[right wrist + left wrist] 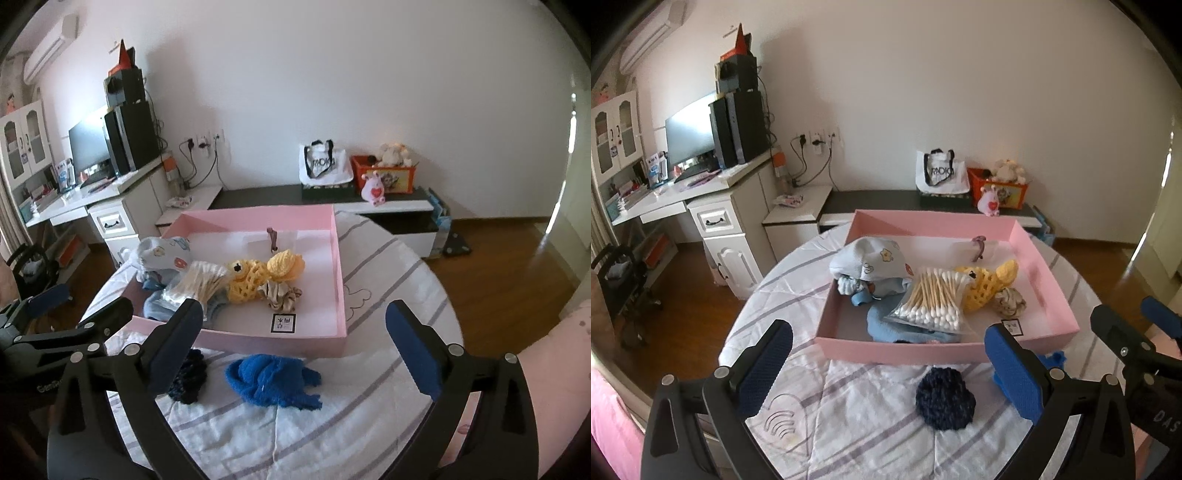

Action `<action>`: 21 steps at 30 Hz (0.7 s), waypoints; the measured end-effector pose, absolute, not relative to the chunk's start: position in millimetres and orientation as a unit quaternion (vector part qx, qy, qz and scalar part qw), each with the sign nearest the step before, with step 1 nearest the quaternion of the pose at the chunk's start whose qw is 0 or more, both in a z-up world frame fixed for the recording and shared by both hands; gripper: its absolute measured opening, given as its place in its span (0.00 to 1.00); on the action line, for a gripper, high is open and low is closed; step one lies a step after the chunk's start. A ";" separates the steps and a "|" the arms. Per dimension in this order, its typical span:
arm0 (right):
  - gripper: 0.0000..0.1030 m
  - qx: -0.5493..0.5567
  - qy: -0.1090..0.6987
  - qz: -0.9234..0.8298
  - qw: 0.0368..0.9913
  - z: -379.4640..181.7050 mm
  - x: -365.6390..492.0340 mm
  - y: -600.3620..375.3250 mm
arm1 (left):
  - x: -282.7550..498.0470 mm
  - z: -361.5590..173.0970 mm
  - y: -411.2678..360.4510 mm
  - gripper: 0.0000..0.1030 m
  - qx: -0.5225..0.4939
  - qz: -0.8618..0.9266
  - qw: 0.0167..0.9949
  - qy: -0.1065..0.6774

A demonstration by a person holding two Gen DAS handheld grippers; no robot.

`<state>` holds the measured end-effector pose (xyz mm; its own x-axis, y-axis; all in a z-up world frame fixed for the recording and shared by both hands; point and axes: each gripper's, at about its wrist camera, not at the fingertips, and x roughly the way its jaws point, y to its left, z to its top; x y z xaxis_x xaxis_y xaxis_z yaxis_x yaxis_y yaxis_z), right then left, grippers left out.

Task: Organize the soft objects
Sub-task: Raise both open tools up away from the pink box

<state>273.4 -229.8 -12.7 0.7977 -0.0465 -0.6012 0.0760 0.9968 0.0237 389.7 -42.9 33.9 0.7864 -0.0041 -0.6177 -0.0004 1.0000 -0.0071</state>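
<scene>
A pink tray [897,353] [340,266] on the round cloth-covered table holds a pale blue printed cloth [871,258], a bag of cotton swabs [932,299], a yellow crochet piece [986,284] [258,277], a beige scrunchie [1010,301] [280,293] and a light blue knit piece [886,325]. A dark navy knit ball [943,398] [188,380] and a bright blue fuzzy cloth [275,382] lie on the table before the tray. My left gripper [886,373] is open above the navy ball. My right gripper [295,354] is open above the blue cloth.
The table [849,424] has a white cloth with purple stripes. Behind stand a white desk [713,206] with a monitor, a low cabinet [886,201] with a white bag [940,173] and an orange toy box [1001,188]. Wood floor surrounds the table.
</scene>
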 end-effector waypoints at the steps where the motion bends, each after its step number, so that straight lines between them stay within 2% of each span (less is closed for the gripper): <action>1: 0.96 0.023 0.314 -0.033 0.949 -10.1 270.1 -229.5 | 383.1 36.9 -41.6 1.00 -0.005 0.000 0.946 0.323; 21: 1.00 -0.005 0.236 -0.043 0.971 50.5 171.6 -207.9 | 249.4 93.4 -30.7 1.00 -0.017 -0.005 0.969 0.246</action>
